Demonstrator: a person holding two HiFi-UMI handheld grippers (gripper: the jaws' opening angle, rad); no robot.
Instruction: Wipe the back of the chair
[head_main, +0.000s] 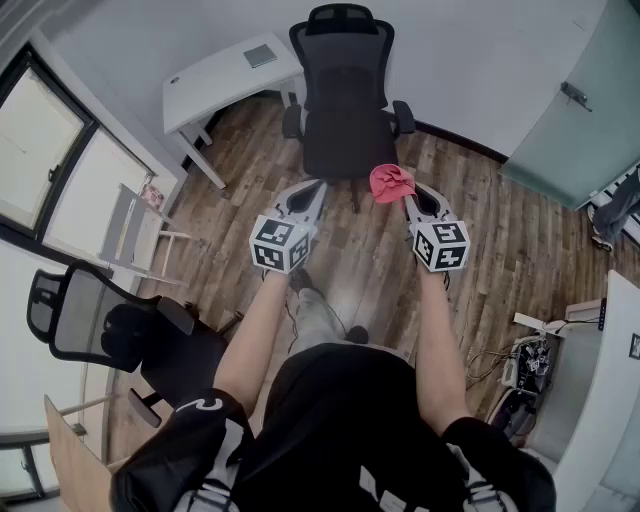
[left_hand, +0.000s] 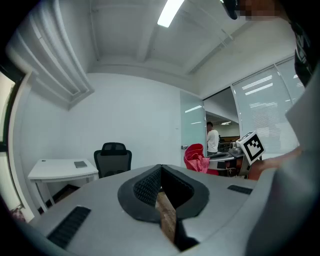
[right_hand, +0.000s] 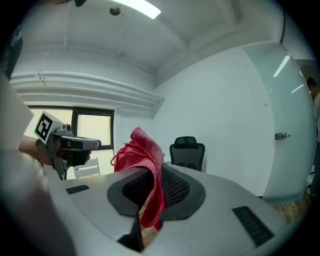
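A black mesh office chair (head_main: 346, 95) stands against the far wall, facing me, a good step ahead of both grippers. It also shows small in the left gripper view (left_hand: 113, 158) and the right gripper view (right_hand: 187, 153). My right gripper (head_main: 403, 194) is shut on a red cloth (head_main: 391, 182), which bunches up above the jaws (right_hand: 142, 160). My left gripper (head_main: 314, 192) is held level beside it, jaws closed together with nothing between them (left_hand: 161, 190). The red cloth also shows in the left gripper view (left_hand: 196, 159).
A white desk (head_main: 228, 78) stands left of the chair with a small grey pad on it. A second black chair (head_main: 110, 330) and a pale folding chair (head_main: 138, 232) stand at my left. A frosted glass door (head_main: 573, 100) is at the right, cables and boxes (head_main: 525, 375) near it.
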